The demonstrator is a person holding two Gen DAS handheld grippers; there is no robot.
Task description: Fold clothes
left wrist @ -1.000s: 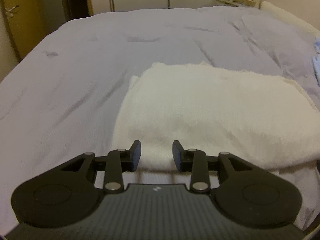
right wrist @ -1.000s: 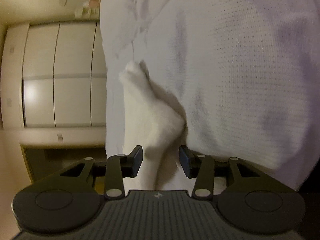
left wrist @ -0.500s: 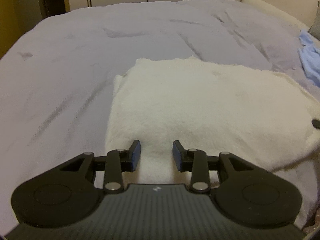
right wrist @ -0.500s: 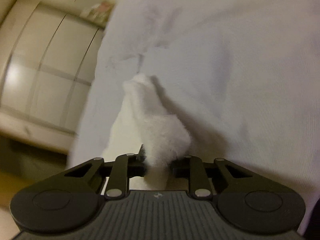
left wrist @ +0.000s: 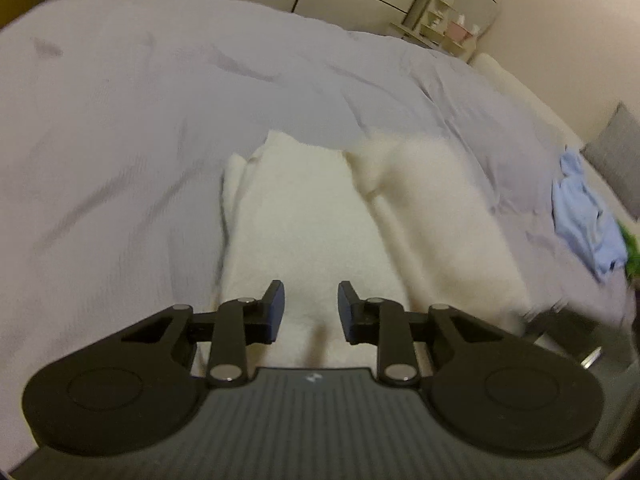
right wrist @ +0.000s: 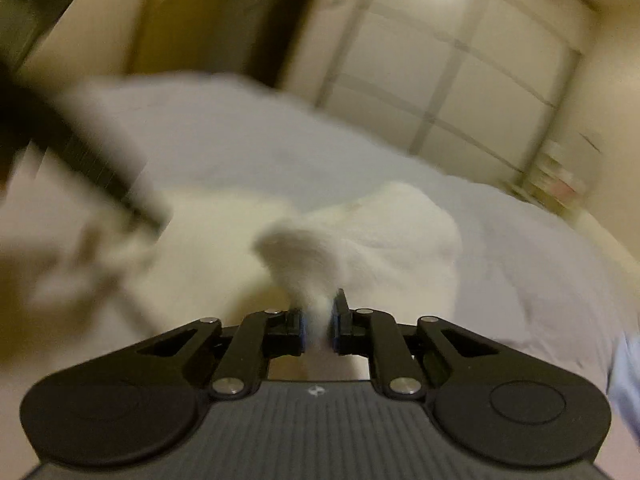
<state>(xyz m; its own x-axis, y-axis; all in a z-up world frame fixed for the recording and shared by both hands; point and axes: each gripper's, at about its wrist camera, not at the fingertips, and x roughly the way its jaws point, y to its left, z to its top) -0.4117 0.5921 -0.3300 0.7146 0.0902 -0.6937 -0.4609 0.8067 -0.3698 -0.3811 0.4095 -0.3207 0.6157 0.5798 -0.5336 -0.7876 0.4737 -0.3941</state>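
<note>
While both views are smeared by motion, the main facts read clearly enough.
Garment: a cream-white fuzzy sweater (left wrist: 304, 220) lies on the bed (left wrist: 120, 120), partly folded; its right side (left wrist: 432, 208) is lifted and turned over toward the middle, blurred.
Bed: covered by a pale lilac-grey duvet, wrinkled, filling most of the left wrist view.
Left gripper (left wrist: 311, 312): hovers low over the sweater's near edge, pointing down at it; its fingers (left wrist: 276, 308) stand a modest gap apart and are closing, with fabric seen below the gap but no pad pressing on it.
Right gripper (right wrist: 318, 324): its fingers (right wrist: 340, 320) are nearly together, pinched on a bunched tuft of the sweater (right wrist: 304, 256), which rises from between the pads.
Other gripper in right view: a dark blurred bar at the upper left, (right wrist: 80, 152), appears to be the left gripper's body; too smeared to say more.
Other cloth: a light blue garment (left wrist: 584, 216) lies crumpled at the bed's right edge, well apart from the sweater.
Room: pale wardrobe doors (right wrist: 460, 60) behind the bed; a small shelf (left wrist: 444, 12) with items in the far corner.
</note>
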